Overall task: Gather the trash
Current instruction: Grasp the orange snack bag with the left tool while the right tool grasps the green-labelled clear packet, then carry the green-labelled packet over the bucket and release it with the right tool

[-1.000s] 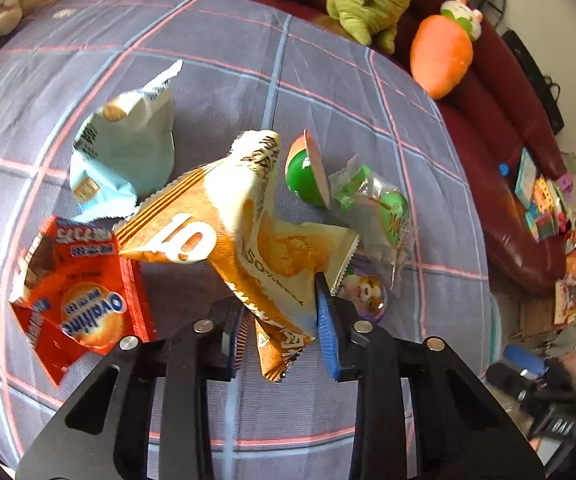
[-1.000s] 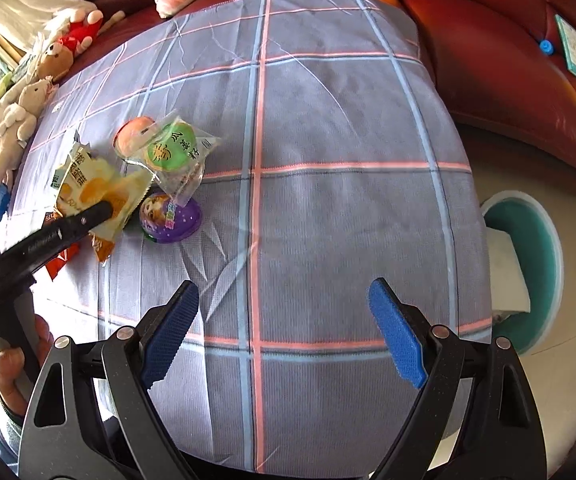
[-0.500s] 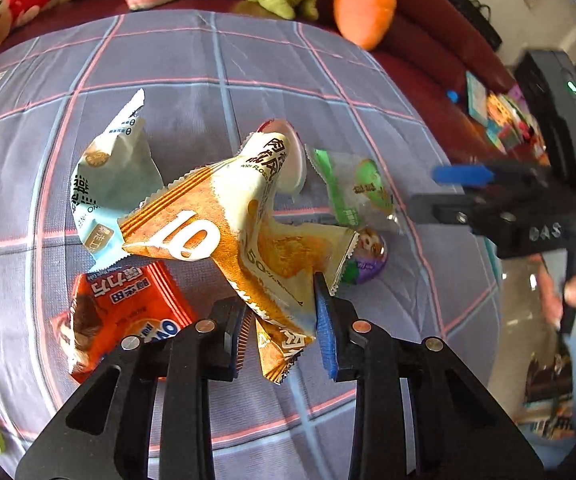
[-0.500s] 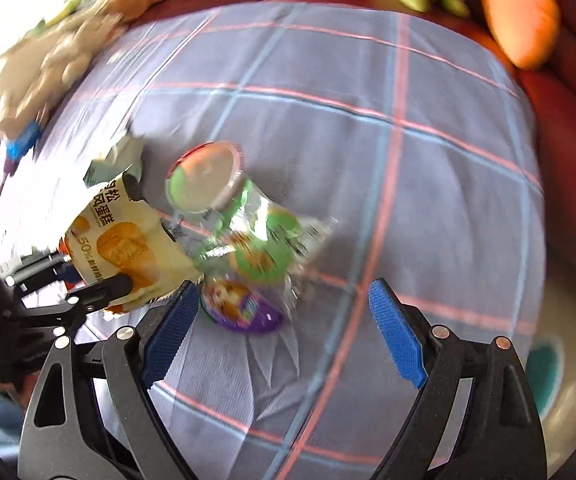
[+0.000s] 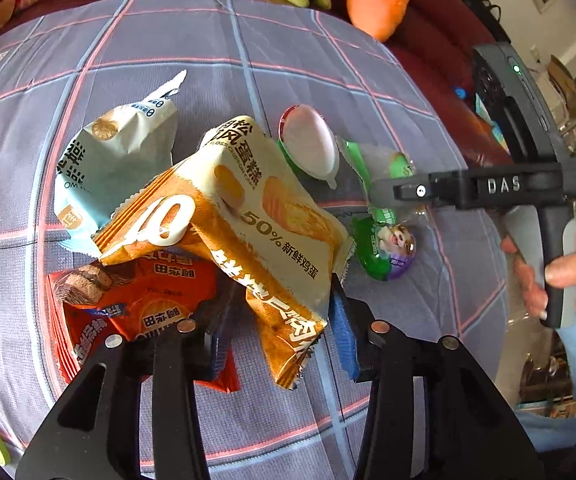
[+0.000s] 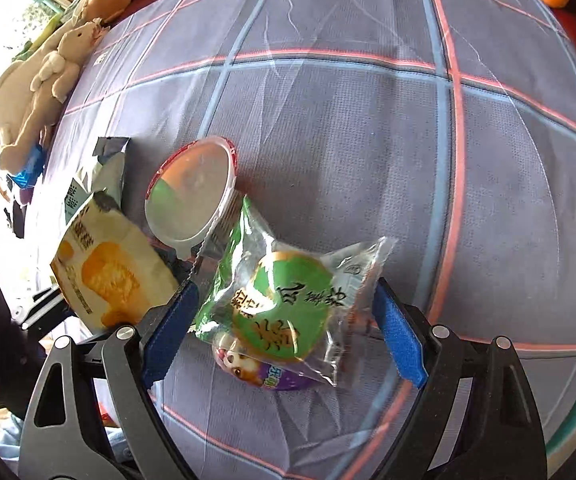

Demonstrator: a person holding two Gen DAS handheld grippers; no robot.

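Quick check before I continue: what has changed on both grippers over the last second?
The right gripper swung in from over bare cloth to the trash pile; its open fingers now straddle the clear green-labelled packet, not yet closed. The left gripper stayed shut on the orange cake wrapper, held lifted. The lidded cup, purple capsule, pale blue bag and red wrapper lie where they were.

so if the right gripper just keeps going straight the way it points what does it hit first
Most likely the clear green pastry packet, lying between the open right gripper fingers. Depth is hard to judge; the purple cup sits just beneath it.
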